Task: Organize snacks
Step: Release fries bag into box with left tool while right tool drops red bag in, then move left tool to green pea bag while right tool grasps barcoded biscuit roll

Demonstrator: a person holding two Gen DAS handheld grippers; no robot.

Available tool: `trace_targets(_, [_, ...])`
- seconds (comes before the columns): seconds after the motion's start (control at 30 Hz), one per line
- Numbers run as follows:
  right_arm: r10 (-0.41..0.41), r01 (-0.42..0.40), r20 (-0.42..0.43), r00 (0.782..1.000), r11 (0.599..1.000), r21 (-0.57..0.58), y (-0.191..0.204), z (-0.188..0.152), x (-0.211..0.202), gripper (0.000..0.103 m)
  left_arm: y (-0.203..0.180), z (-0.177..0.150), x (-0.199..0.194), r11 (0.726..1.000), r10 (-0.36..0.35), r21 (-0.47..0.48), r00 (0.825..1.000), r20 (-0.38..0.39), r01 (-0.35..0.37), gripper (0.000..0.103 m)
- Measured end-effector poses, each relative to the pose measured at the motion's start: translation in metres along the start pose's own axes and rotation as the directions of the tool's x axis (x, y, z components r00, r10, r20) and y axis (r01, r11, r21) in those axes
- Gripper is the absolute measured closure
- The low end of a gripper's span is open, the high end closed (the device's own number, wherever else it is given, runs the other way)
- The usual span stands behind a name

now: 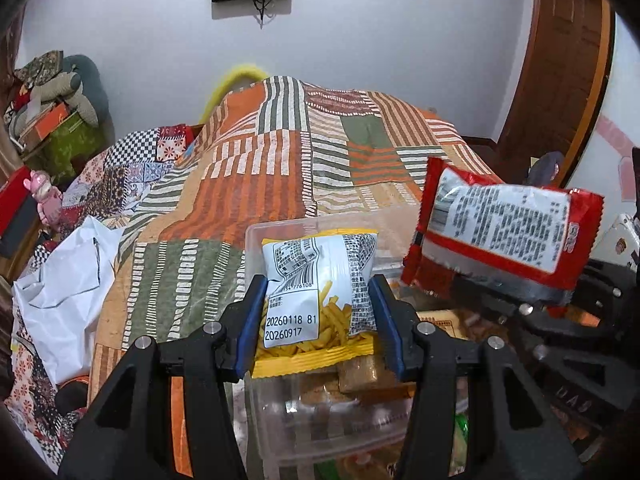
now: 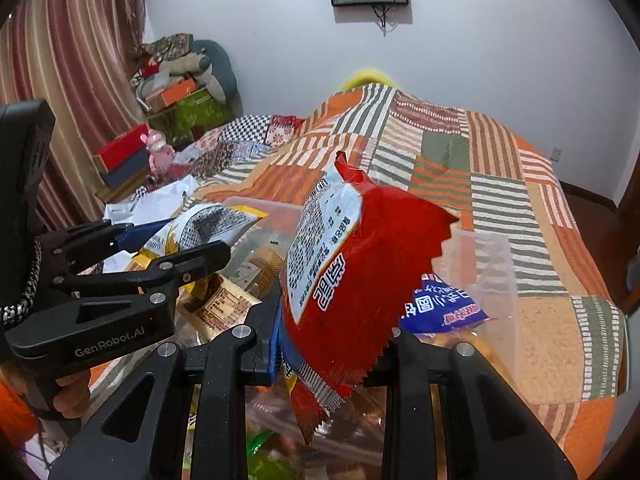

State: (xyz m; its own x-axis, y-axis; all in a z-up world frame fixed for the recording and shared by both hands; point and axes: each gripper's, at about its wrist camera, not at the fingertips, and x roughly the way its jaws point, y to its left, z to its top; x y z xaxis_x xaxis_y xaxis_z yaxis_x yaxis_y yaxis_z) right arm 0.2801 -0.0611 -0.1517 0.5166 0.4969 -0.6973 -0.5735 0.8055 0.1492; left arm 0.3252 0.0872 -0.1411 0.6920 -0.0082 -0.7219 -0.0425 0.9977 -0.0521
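My left gripper point(image 1: 318, 312) is shut on a yellow-and-white packet of fry-shaped snacks point(image 1: 316, 284), held above a clear plastic box point(image 1: 256, 236) on the bed. My right gripper point(image 2: 334, 354) is shut on a red snack bag point(image 2: 352, 280), held up over the boxes. The red bag also shows in the left wrist view point(image 1: 504, 236) at the right. The left gripper with the yellow packet point(image 2: 208, 224) shows at the left of the right wrist view. Below lie more snacks, among them a brown packet point(image 2: 218, 308) and a blue packet point(image 2: 444, 308).
A second clear box point(image 2: 496, 264) stands at the right on the patchwork quilt point(image 2: 500, 168). A white plastic bag point(image 1: 64, 280) lies at the left. Boxes and a pink toy point(image 2: 158, 152) crowd the far left beside the striped curtain. A wooden door point(image 1: 560, 80) is at the right.
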Motion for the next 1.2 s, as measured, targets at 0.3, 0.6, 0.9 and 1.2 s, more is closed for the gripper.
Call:
trace_targets(0.3, [-0.015, 0.015, -0.017, 1.0, 1.0, -0.012, -0.001, -0.003, -0.003, 0.064, -0.001, 0.003, 0.012, 0.999, -0.045, -0.024, 0.997, -0.056, 0.044, 0.049])
trace_targets(0.6, [-0.015, 0.016, 0.026, 1.0, 1.0, -0.014, -0.004, -0.005, -0.029, 0.054, -0.005, -0.005, -0.011, 0.998, -0.055, -0.025, 0.998, -0.043, 0.054, 0.046])
trace_targets(0.9, [-0.015, 0.014, 0.075, 0.997, 1.0, 0.011, -0.009, -0.014, -0.063, 0.048, -0.012, -0.019, -0.051, 0.999, -0.052, -0.009, 0.999, -0.009, 0.052, 0.038])
trace_targets(1.2, [-0.043, 0.039, 0.092, 0.995, 0.998, 0.044, -0.018, -0.038, -0.09, 0.04, -0.016, -0.044, -0.085, 0.998, -0.055, 0.01, 0.998, -0.016, 0.055, 0.034])
